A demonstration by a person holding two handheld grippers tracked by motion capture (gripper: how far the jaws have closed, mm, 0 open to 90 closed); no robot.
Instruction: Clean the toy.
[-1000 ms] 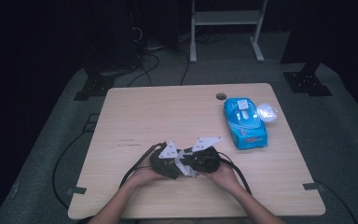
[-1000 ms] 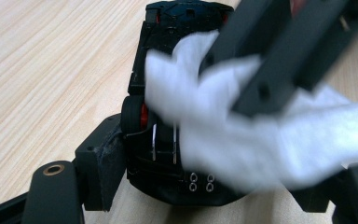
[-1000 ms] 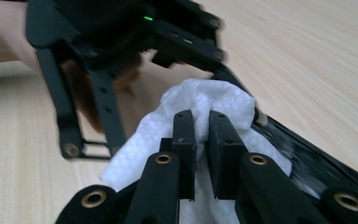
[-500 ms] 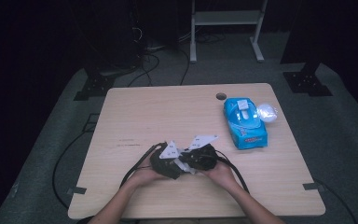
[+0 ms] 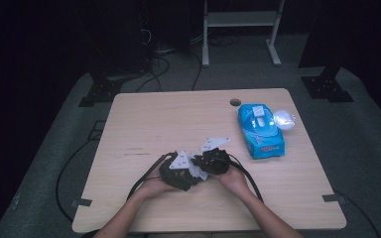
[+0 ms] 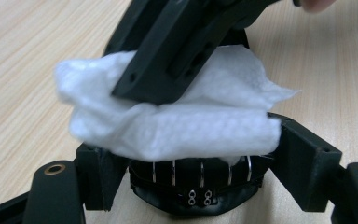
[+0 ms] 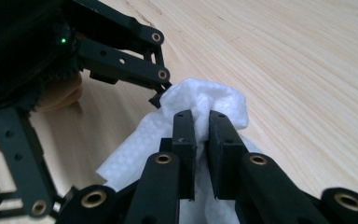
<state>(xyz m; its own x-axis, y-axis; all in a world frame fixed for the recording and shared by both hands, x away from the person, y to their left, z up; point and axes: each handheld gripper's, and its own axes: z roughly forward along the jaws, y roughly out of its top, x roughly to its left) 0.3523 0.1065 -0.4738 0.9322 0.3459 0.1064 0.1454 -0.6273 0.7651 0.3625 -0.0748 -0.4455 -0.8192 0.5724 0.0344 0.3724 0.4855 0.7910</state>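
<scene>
At the near edge of the worktop (image 5: 144, 124), in front of me, my two hands meet over a white wipe (image 6: 177, 116). My left hand-held gripper (image 6: 182, 140) holds its folded part across, jaws partly open around the bundle. My right hand-held gripper (image 7: 199, 135) pinches a raised fold of the wipe, jaws almost closed on it. Compared with a second ago, almost nothing has changed: both grippers are at the same place with the same grip, so I judge the folding or pulling of the wipe is paused, not finished. Well apart, at the far right, lies the blue wipes packet (image 5: 261, 130), with a crumpled plastic piece (image 5: 284, 119) touching it. Nothing stands in the way; only my cables (image 5: 146, 176) trail near my hands.
</scene>
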